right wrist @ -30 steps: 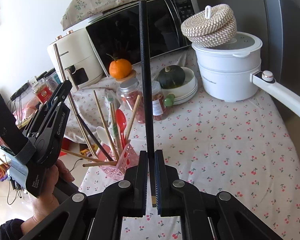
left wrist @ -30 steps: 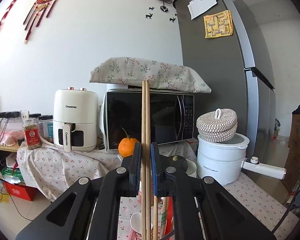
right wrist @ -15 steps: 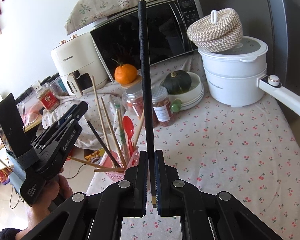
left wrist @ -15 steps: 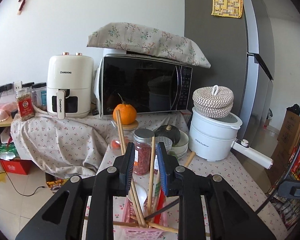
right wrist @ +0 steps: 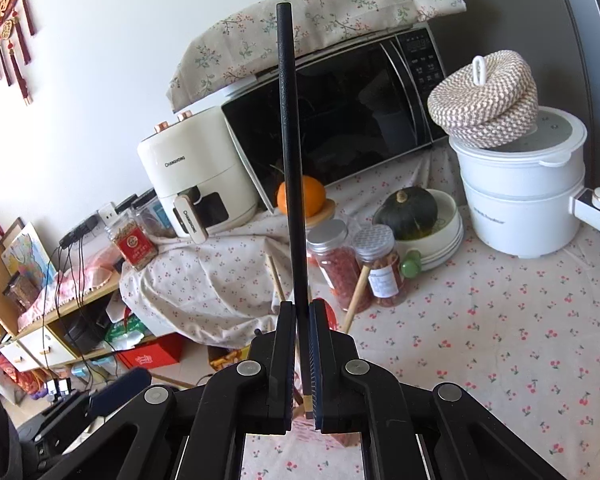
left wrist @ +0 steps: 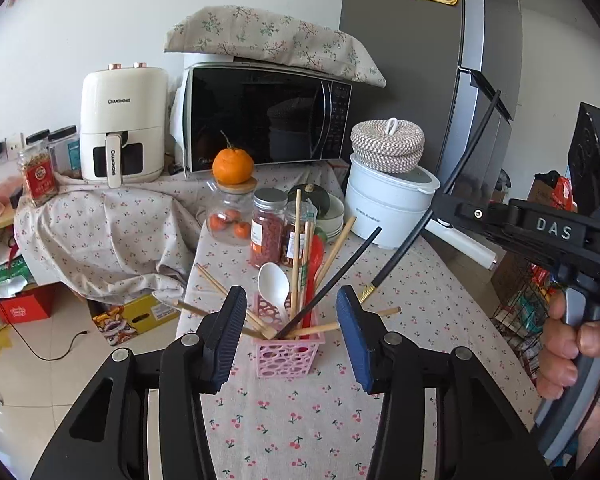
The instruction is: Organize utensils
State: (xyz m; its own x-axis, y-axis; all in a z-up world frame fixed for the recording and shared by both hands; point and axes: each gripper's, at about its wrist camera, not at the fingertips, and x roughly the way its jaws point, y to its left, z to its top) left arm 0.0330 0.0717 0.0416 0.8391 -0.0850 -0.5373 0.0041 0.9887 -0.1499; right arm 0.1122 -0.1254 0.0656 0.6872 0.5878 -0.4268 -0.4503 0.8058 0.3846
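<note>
The left gripper [left wrist: 290, 322] hangs with jaws wide apart and nothing between them, just above the pink holder [left wrist: 287, 350], which stands near the table's [left wrist: 440, 320] left edge, crammed with wooden chopsticks [left wrist: 297, 256] and a white spoon [left wrist: 274, 285]. The right gripper [right wrist: 301, 344] is clamped on a black chopstick [right wrist: 290, 152], tip aimed toward the holder. Judged step: dropping this stick in. Next, lower the tip into the holder's mouth, avoiding the splayed sticks, then release.

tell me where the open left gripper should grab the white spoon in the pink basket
Judging from the left wrist view, take the white spoon by its bowl, which stands clear above the pink basket; the handle is buried inside. Bring the left gripper from above, jaws closing across the bowl's edges, minding the wooden chopsticks alongside.
</note>
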